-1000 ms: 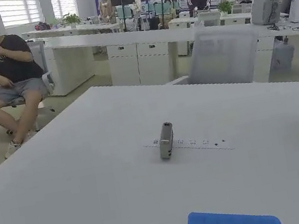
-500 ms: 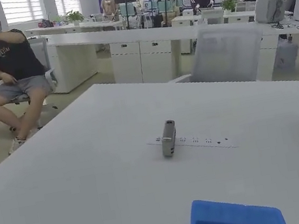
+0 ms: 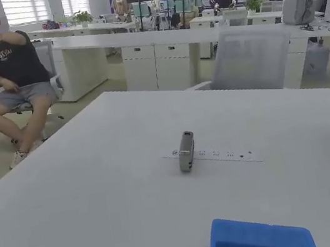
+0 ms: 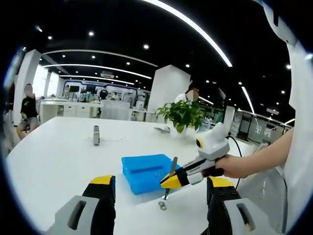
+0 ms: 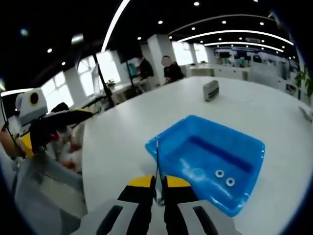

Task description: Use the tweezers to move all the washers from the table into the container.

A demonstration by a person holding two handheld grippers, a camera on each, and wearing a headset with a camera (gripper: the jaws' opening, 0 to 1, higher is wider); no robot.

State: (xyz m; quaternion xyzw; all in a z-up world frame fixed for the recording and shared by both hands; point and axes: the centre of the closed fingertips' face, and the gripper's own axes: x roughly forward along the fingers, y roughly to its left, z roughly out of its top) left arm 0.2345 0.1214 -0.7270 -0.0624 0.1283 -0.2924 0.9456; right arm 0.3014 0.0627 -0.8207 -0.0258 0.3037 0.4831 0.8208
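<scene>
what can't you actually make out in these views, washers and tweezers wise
- Head view: the container is cut off by the bottom edge, so its inside is hidden.
- Left gripper view: the washer below the tweezers is too small to tell whether the tips touch it.
- Right gripper view: the right tongs hide the tweezers' lower end.

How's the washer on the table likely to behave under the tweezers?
Washer looks small and flat: probably light, hard to get under. Smooth white table: likely skids if nudged. Thin tweezers tips may let it slip out.
</scene>
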